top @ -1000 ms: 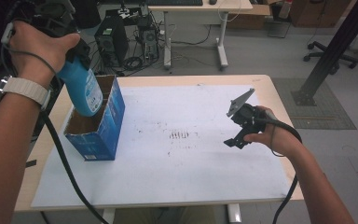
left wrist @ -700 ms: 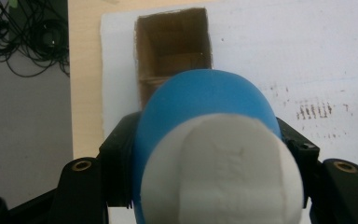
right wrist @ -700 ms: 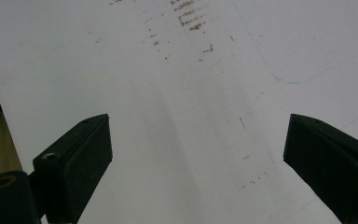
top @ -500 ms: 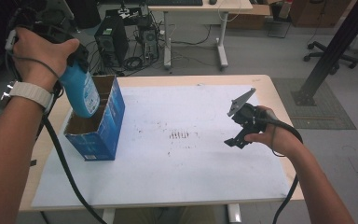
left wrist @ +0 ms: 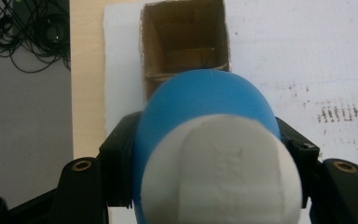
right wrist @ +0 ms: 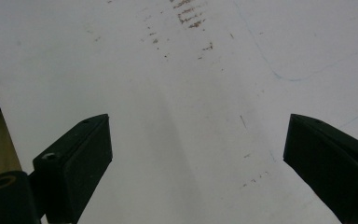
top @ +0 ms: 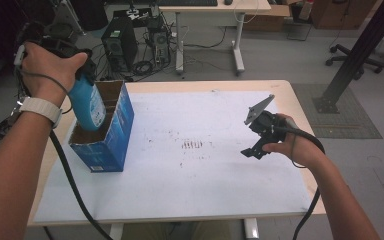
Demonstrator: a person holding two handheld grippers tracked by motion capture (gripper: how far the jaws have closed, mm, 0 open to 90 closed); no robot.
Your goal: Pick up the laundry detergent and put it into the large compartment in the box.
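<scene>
We hold one blue bottle (top: 87,102) pinched in our left claw (left wrist: 205,154), its base just entering the single open cardboard box (top: 111,132) near the desk's (top: 205,190) left edge. To do this well, we should keep the bottle upright, centred between the box walls, and let go only once it rests inside. Our right claw (right wrist: 196,154) hangs spread and empty near the right edge.

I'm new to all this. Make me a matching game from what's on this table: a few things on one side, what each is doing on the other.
Things:
1. blue bottle
2. cardboard box
3. left tool
4. right tool

States:
a. open, over the white sheet
b. open-topped, on the table's left side
c. clamped on the bottle
d. held over the box

Pairs: 1-d, 2-b, 3-c, 4-a
</scene>
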